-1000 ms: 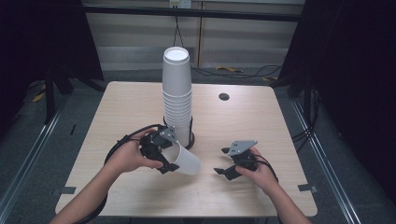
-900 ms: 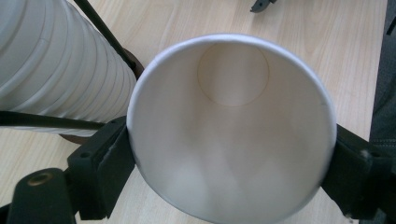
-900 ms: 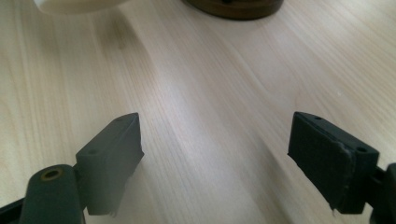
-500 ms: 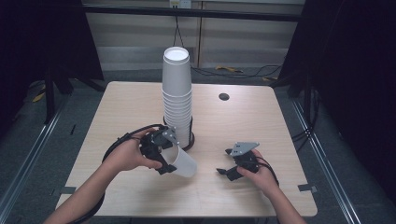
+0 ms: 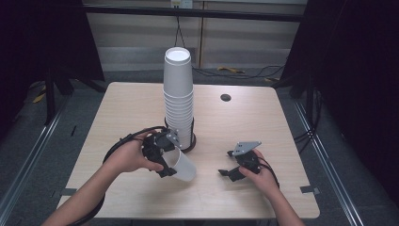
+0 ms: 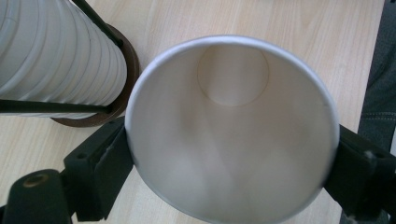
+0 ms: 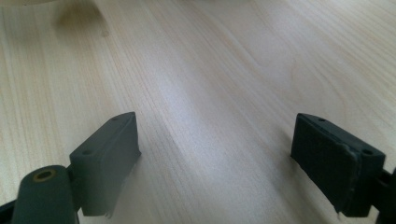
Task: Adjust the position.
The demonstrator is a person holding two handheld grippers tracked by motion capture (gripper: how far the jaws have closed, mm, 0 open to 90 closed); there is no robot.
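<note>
A white paper cup (image 5: 182, 165) lies tilted, its base toward the table and its mouth toward my left gripper (image 5: 165, 161). In the left gripper view the cup's open rim (image 6: 233, 84) sits between the two black pads (image 6: 109, 158), which touch it on both sides. The jaws have just been opening with the cup still between them. Right behind stands a tall stack of white cups (image 5: 178, 101) in a holder with a brown ring base (image 6: 119, 105). My right gripper (image 5: 231, 165) hovers low over bare wood, open and holding nothing (image 7: 215, 154).
The light wooden table (image 5: 282, 141) has a small dark round hole (image 5: 225, 97) at the back right. Black cables loop from the left gripper (image 5: 124, 141). Dark floor and metal rails surround the table.
The left hand and the cup stay in place. The right gripper has drifted slightly toward the near edge.
</note>
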